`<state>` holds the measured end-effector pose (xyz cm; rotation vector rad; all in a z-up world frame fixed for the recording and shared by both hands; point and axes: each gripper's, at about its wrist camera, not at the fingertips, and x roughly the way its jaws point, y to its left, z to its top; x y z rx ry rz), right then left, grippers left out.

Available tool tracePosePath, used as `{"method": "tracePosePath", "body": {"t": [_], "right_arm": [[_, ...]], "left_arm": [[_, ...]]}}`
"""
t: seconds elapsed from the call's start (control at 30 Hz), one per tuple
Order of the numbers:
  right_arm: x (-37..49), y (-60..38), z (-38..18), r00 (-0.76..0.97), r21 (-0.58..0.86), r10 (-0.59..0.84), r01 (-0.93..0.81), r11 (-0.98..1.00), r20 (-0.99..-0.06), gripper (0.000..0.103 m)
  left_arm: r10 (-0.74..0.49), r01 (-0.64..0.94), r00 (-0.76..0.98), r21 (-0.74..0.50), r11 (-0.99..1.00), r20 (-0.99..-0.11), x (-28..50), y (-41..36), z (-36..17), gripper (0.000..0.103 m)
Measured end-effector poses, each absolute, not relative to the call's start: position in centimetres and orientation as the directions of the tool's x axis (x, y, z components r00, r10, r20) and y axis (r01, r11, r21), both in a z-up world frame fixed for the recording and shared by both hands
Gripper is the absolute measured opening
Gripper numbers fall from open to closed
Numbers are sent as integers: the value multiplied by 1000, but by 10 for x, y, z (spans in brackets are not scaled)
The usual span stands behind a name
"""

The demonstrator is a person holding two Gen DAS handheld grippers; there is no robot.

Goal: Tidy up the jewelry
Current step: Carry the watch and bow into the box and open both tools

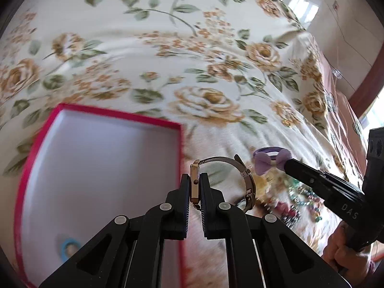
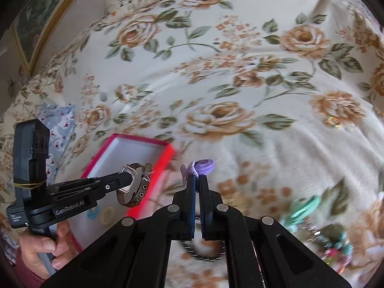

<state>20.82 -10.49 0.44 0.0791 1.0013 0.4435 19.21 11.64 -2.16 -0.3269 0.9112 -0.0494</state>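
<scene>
My left gripper (image 1: 195, 180) is shut on a gold-cased wristwatch (image 1: 194, 183), its strap (image 1: 248, 182) looping out to the right, just right of the red-rimmed box (image 1: 178, 148). From the right wrist view the same watch (image 2: 134, 182) hangs at the left gripper's tip (image 2: 128, 180) above the box (image 2: 168, 156). My right gripper (image 2: 197, 180) is shut on a purple hair tie with a bow (image 2: 200, 168). In the left wrist view that bow (image 1: 270, 162) sits at the right gripper's tip (image 1: 289, 165).
The white-floored box holds small rings (image 2: 106, 214), one blue (image 1: 68, 247). A heap of beaded jewelry (image 1: 302, 201) lies on the floral bedspread (image 1: 192, 48), also visible low right (image 2: 336, 244) with a teal clip (image 2: 304, 208). A dark bracelet (image 2: 204, 252) lies under my right gripper. A hand (image 2: 45, 247) grips the left handle.
</scene>
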Motion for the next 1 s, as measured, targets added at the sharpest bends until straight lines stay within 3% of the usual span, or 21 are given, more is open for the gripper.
{"method": "tracePosePath", "body": {"t": [0.5,1.0], "right_arm": [[184,-29,-1,365,321,498,-447,835,-787,2],[207,26,-33,311,311,502,-498,809,-807,2]], "left_arm": [[-65,-239,620,-268,933,-782,122,180,-13,7],[11,-285,586,-193,939,-811,156,211,-22,7]]}}
